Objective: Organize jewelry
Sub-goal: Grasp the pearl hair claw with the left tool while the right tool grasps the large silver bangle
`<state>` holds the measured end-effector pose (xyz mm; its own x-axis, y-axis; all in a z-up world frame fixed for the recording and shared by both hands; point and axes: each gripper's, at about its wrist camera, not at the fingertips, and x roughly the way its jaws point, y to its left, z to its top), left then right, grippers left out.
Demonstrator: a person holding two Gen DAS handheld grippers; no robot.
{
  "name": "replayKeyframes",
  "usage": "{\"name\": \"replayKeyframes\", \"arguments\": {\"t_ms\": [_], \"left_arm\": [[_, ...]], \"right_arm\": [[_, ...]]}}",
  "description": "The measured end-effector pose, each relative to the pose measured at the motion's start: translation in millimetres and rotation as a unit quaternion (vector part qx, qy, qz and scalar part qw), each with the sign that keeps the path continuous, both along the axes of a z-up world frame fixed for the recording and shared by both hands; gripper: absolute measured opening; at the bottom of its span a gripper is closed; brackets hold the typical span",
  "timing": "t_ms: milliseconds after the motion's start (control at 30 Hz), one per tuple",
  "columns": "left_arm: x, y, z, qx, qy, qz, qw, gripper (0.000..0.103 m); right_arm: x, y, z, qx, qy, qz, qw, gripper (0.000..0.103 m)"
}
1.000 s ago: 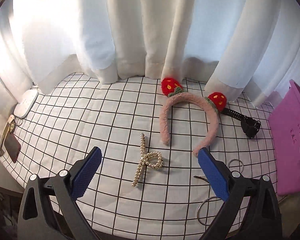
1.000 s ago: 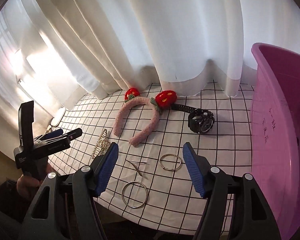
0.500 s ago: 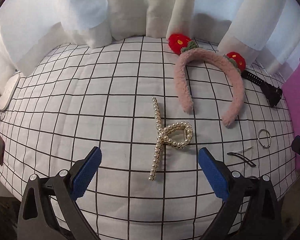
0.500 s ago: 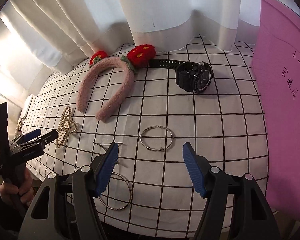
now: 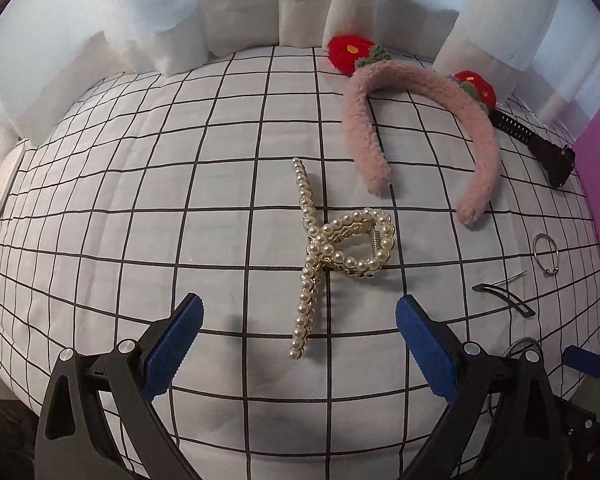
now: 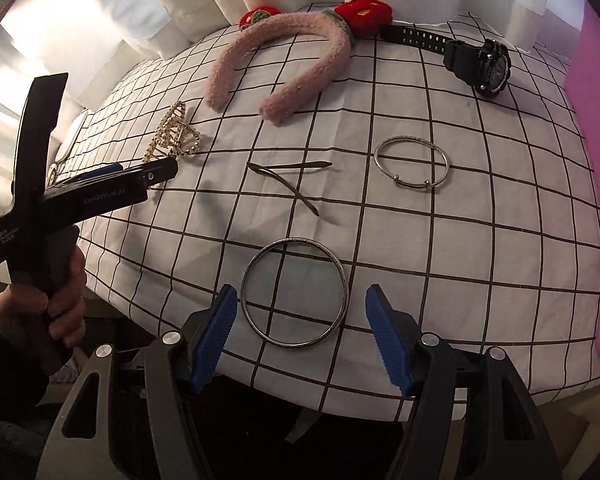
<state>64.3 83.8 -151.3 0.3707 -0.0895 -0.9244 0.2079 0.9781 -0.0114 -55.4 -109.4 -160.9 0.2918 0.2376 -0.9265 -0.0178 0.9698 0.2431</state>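
Both grippers gape empty, the left gripper (image 5: 298,322) straddling the near end of the gold pearl-studded hair claw (image 5: 332,250), the right gripper (image 6: 298,318) around the thin silver metal bangle (image 6: 295,293), either likely to skid across the black-gridded white cloth (image 5: 140,184) if pinched off-centre.

On the grid-patterned cloth are counted two silver metal bangles (image 6: 295,293) (image 6: 411,162), two thin dark hairpins (image 6: 290,166) (image 6: 298,196), one pearl-studded gold claw clip (image 5: 332,248), one fluffy pink headband (image 6: 284,54), one black wristwatch (image 6: 478,62).
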Motion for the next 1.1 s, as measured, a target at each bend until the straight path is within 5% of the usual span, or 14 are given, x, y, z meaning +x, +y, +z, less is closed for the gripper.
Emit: {"name": "replayKeyframes", "arguments": {"t_ms": [567, 1100], "left_arm": [[3, -14, -13, 0.018, -0.014, -0.034, 0.9992, 0.095], [5, -10, -18, -0.001, -0.033, -0.015, 0.9994, 0.098]], "right_arm": [[-1, 31, -22, -0.057, 0.014, 0.026, 0.998, 0.065], [10, 61, -39, -0.134, -0.005, 0.067, 0.989, 0.094]]}}
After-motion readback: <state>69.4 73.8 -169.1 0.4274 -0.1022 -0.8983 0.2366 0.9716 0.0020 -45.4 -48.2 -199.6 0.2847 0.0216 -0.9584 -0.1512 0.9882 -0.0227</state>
